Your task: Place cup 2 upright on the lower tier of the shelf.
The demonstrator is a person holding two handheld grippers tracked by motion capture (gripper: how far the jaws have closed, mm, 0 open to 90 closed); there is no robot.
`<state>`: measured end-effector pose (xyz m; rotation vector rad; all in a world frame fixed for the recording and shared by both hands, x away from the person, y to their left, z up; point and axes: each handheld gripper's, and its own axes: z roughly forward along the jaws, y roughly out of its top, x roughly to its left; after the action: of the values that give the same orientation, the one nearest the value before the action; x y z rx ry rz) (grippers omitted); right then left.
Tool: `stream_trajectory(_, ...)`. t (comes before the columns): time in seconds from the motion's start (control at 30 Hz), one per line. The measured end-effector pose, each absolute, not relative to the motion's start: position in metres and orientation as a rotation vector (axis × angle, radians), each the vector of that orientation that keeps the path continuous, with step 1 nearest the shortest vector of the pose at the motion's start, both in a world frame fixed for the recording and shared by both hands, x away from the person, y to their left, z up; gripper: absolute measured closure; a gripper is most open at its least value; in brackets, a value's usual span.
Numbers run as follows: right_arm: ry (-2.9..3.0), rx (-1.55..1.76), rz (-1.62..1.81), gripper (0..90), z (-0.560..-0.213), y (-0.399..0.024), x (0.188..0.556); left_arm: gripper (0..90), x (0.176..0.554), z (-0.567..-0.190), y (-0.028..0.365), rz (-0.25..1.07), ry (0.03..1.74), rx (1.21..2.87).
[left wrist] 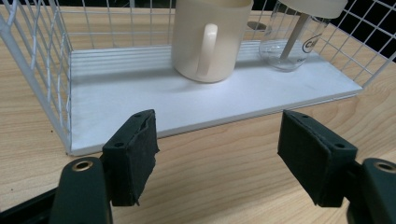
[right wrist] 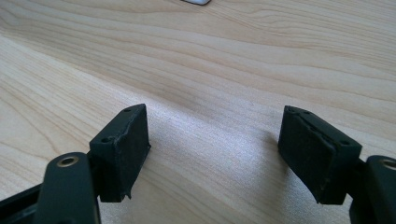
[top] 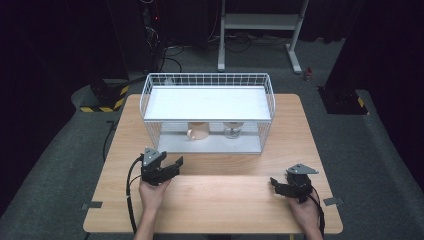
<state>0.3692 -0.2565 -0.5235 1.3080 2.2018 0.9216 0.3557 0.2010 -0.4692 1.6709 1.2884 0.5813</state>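
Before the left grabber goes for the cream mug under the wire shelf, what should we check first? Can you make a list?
1. Left gripper open, nothing between its jaws: ok.
2. Cream mug upright on the white tray: ok.
3. Mug handle faces the gripper: ok.
4. Front of the wire basket open toward the mug: ok.
5. Clear glass jar stands apart from the mug: ok.
6. Right gripper open over bare table, out of the way: ok.

One mug [left wrist: 210, 39], one jar [left wrist: 292, 42], one rack [top: 150, 95]
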Motion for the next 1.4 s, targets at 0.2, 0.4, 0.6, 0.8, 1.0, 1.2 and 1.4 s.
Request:
stream_trajectory(0.2,2.201,1.310,0.922,24.5,-0.524,-0.256,0.369,28.2,0.350,-0.470,0.201,0.581,1.283,1.683)
stream_trajectory(0.4,2.201,1.309,0.922,24.5,-0.524,-0.256,0.369,28.1,0.344,-0.472,0.202,0.592,1.283,1.691)
stream_trajectory(0.6,2.201,1.310,0.922,24.5,-0.524,-0.256,0.369,28.1,0.340,-0.479,0.205,0.598,1.303,1.698)
stream_trajectory(0.8,2.201,1.310,0.922,24.5,-0.524,-0.256,0.369,28.1,0.336,-0.484,0.206,0.595,1.312,1.702)
stream_trajectory(1.0,2.199,1.311,0.921,24.5,-0.524,-0.256,0.369,28.1,0.332,-0.488,0.205,0.585,1.311,1.707)
stream_trajectory(1.2,2.199,1.311,0.921,24.5,-0.524,-0.256,0.369,28.2,0.328,-0.492,0.205,0.587,1.316,1.715)
stream_trajectory(1.4,2.199,1.311,0.921,24.5,-0.524,-0.256,0.369,28.3,0.327,-0.496,0.205,0.591,1.330,1.725)
